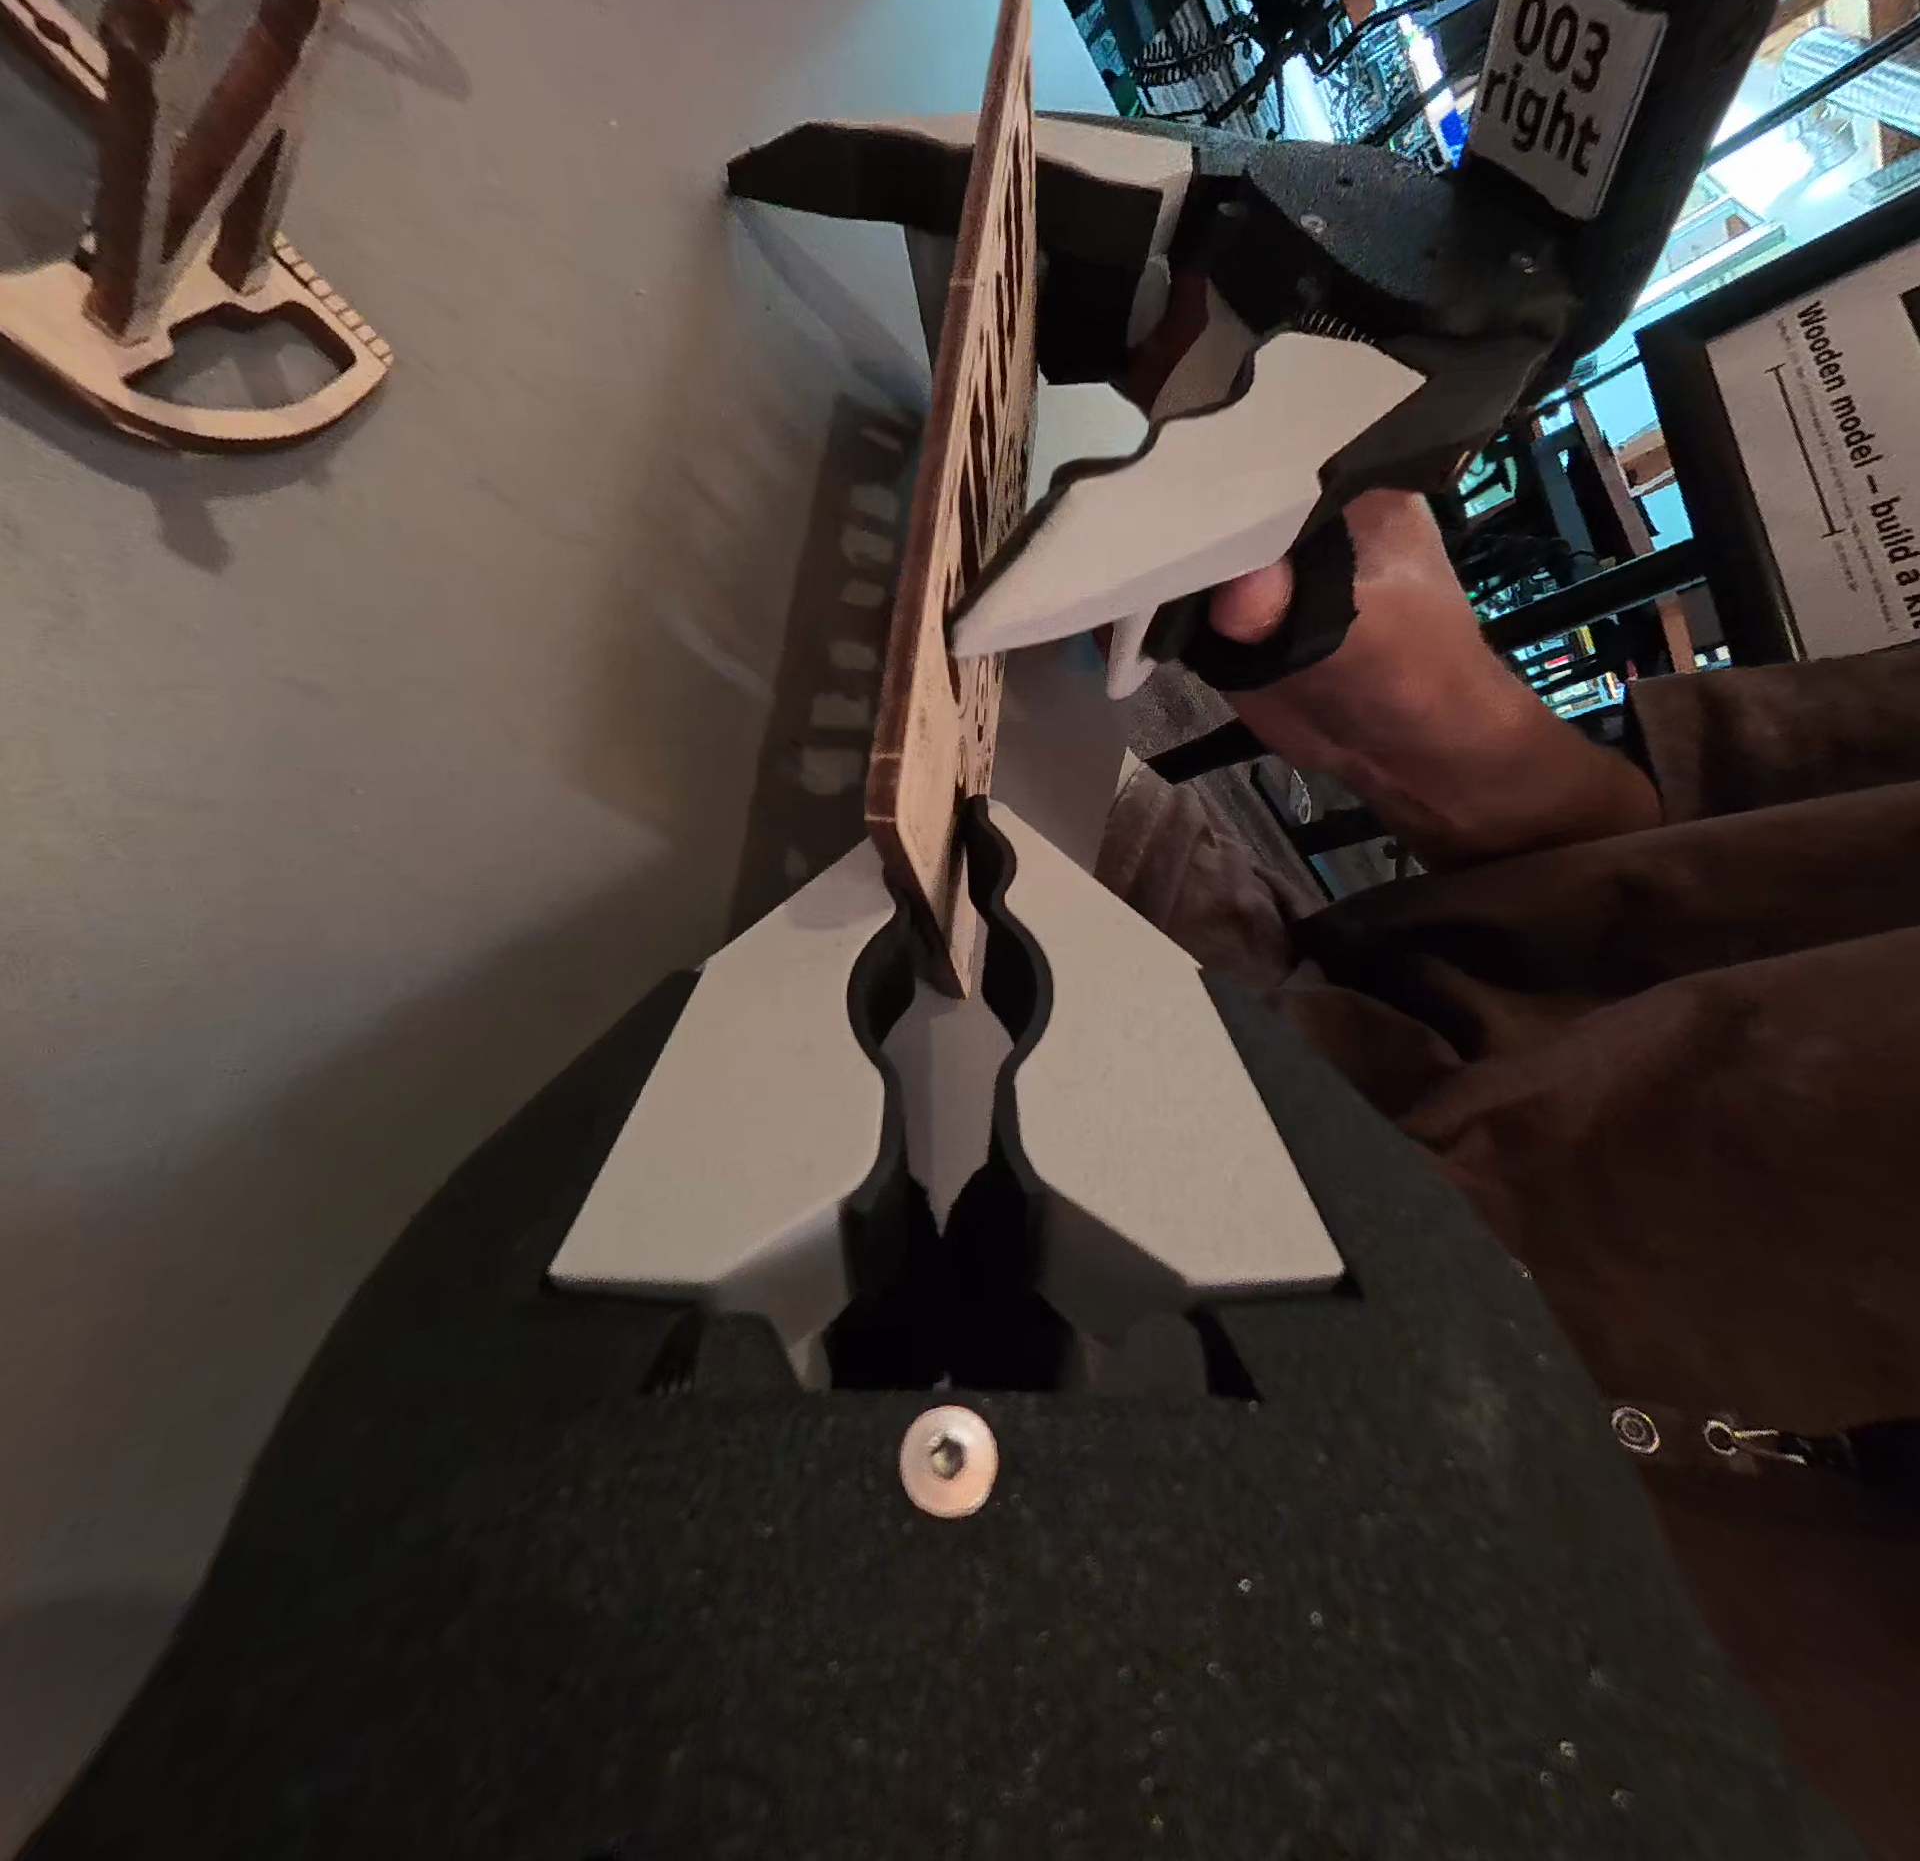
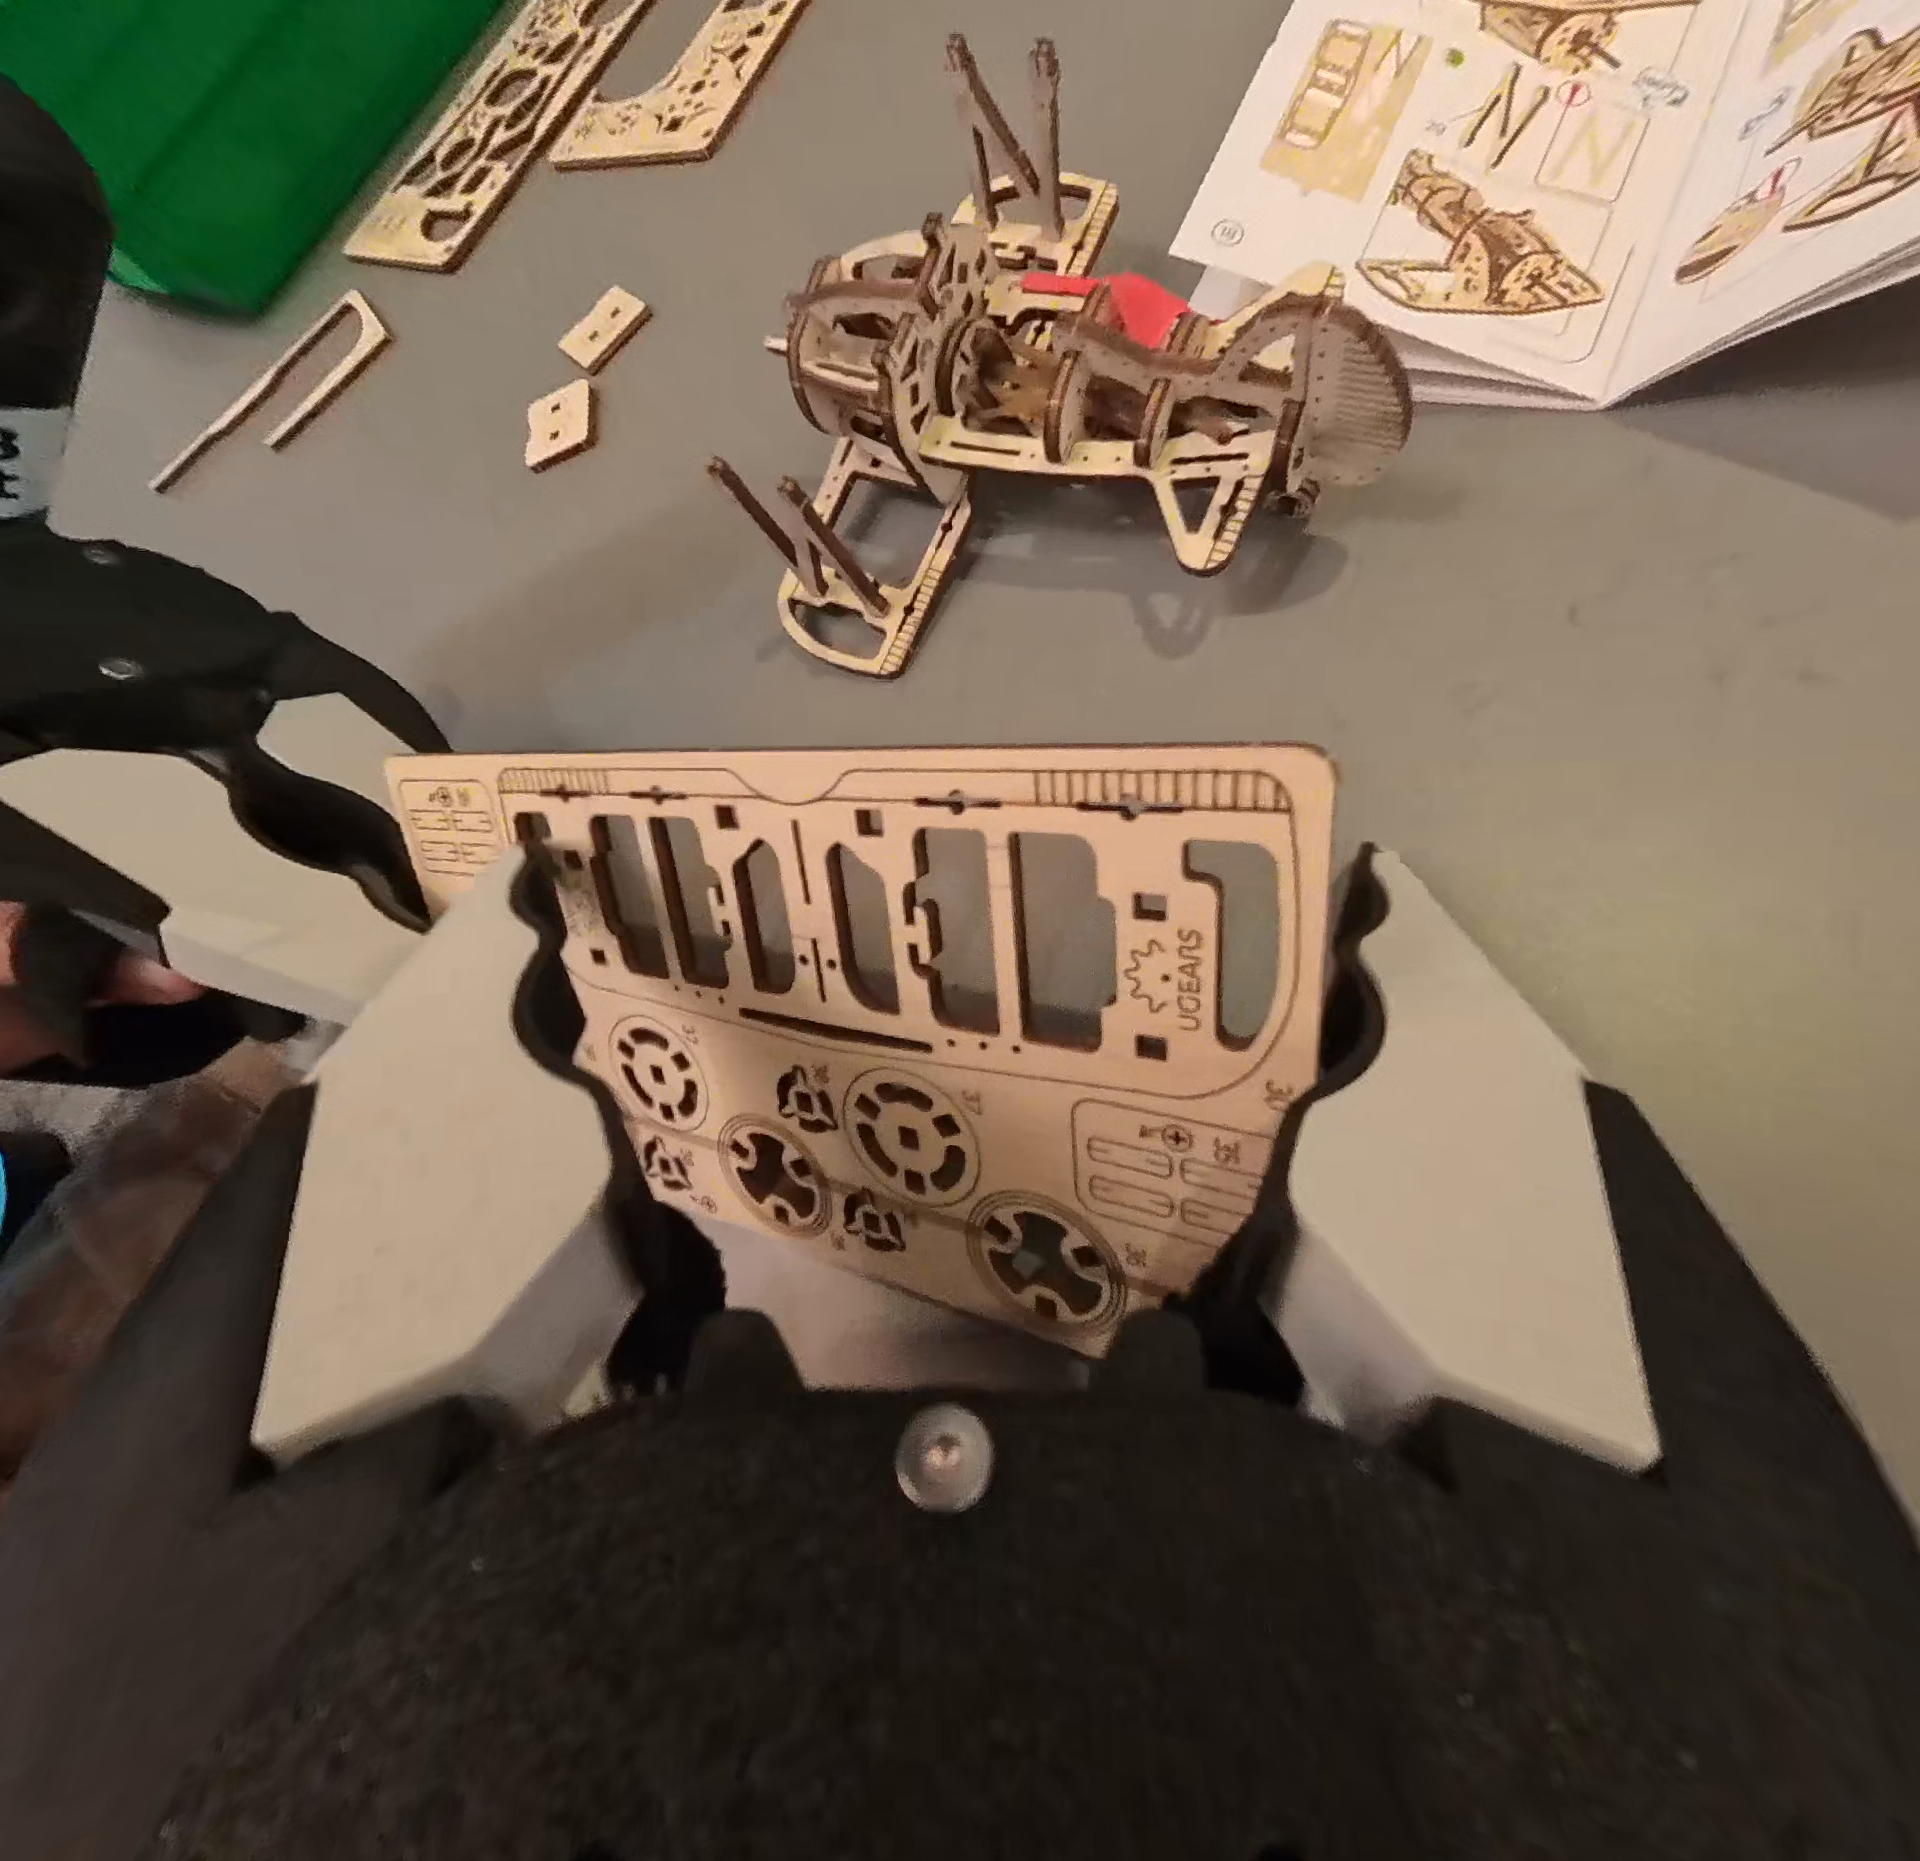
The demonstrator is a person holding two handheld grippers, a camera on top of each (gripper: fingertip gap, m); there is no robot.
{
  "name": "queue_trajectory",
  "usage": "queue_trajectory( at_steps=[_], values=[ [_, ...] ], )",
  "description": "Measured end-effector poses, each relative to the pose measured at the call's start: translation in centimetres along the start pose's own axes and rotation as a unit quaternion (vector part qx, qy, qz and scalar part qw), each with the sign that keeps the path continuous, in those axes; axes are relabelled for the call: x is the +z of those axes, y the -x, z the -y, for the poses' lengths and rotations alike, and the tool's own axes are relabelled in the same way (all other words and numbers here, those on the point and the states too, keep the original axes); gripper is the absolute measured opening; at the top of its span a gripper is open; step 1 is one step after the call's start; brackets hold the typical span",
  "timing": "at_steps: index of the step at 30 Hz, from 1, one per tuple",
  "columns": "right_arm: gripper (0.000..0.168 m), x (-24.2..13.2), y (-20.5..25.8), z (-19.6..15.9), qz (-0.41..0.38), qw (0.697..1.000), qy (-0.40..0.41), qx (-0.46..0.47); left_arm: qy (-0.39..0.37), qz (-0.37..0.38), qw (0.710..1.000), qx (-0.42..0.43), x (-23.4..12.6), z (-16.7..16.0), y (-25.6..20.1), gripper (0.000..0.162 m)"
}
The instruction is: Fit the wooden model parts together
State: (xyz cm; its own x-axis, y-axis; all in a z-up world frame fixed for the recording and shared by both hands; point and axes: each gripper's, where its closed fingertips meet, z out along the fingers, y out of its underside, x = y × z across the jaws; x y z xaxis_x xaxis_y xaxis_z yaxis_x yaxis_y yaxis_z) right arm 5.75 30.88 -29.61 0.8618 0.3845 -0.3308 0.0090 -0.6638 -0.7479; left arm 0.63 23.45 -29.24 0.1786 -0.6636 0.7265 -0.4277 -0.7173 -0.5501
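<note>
The left gripper has its jaws narrow, pinching the near edge of the wooden sheet, which stands on edge and runs toward 12 o'clock. The right gripper has wide jaws that span the sheet side to side; whether they press on its edges I cannot tell. The half-built model sits on the grey table at 12 o'clock in the right wrist view, with the booklet at 1 o'clock and loose parts at 11 o'clock
</note>
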Motion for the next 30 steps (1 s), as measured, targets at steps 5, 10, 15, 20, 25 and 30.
queue_trajectory(
  at_steps=[5, 10, 15, 20, 25, 30],
  values=[
    [0.146, 0.1, -0.3, 0.7, -0.001, 0.999, -0.020, 0.030, 0.000, -0.001, 1.000, -0.002, 0.1, 0.0, 0.0, 0.003],
    [0.147, 0.6, -0.6, 0.6, -0.020, 1.000, -0.014, 0.007, 0.006, 0.007, 1.000, -0.001, 0.2, -0.2, 0.2, 0.005],
    [0.146, 0.9, -0.9, 0.5, -0.040, 0.999, -0.013, -0.008, 0.009, 0.009, 1.000, -0.007, 0.3, -0.3, 0.3, 0.006],
    [0.052, 1.2, 2.0, 0.9, -0.037, 0.995, -0.037, -0.081, 0.003, 0.010, 1.000, -0.016, 0.6, 0.1, 0.5, 0.009],
    [0.072, -0.3, 3.3, 2.1, 0.008, 0.993, -0.082, -0.081, -0.004, 0.007, 0.999, -0.048, 0.6, 0.5, 1.0, 0.006],
    [0.045, -5.0, 2.0, 3.9, 0.086, 0.991, -0.079, -0.059, -0.008, -0.005, 0.997, -0.075, 0.4, 0.7, 1.2, 0.004]
  ],
)
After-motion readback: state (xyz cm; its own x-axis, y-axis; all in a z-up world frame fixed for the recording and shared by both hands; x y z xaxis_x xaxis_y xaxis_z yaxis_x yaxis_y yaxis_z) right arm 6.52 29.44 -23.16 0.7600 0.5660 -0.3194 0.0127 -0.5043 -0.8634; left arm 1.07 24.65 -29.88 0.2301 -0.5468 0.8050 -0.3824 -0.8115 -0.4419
